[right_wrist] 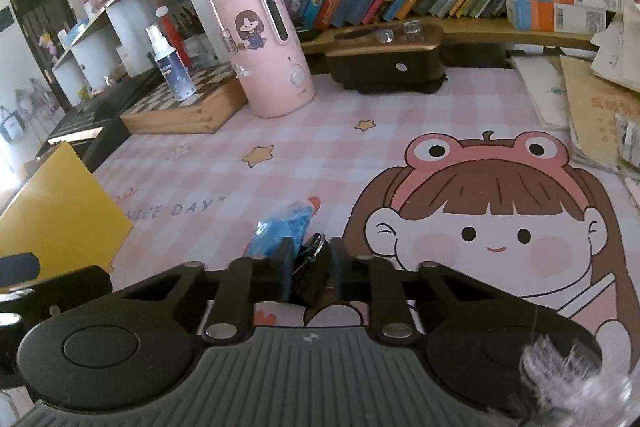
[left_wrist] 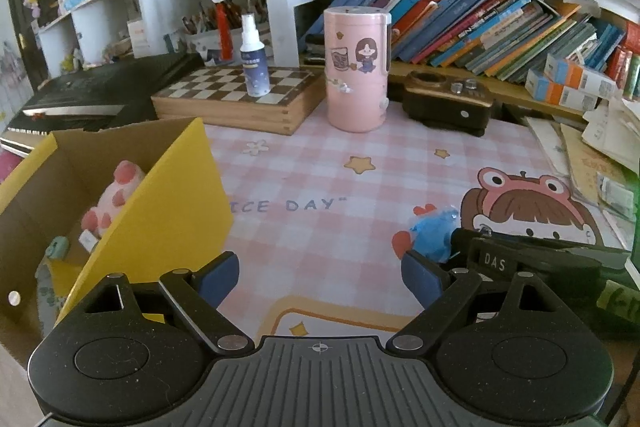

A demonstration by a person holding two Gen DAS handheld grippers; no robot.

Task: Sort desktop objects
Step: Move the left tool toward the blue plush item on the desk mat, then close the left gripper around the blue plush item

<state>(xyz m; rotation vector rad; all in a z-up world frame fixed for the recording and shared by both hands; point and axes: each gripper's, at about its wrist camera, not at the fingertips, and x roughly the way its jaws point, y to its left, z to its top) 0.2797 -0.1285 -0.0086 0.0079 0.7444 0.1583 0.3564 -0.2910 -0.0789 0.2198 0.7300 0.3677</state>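
Note:
My right gripper is shut on a blue fluffy keychain; the metal ring and dark clip sit between the pads, the blue part sticks out to the left. The keychain also shows in the left wrist view, beside the right gripper's black body. My left gripper is open and empty above the pink checked desk mat. A yellow cardboard box stands at the left; inside lie a pink plush toy and a small green item. The box's corner shows in the right wrist view.
A pink cylindrical appliance stands at the mat's far side, next to a wooden chessboard box with a spray bottle on it. A dark brown device sits to the right. Books fill the shelf; papers pile at right.

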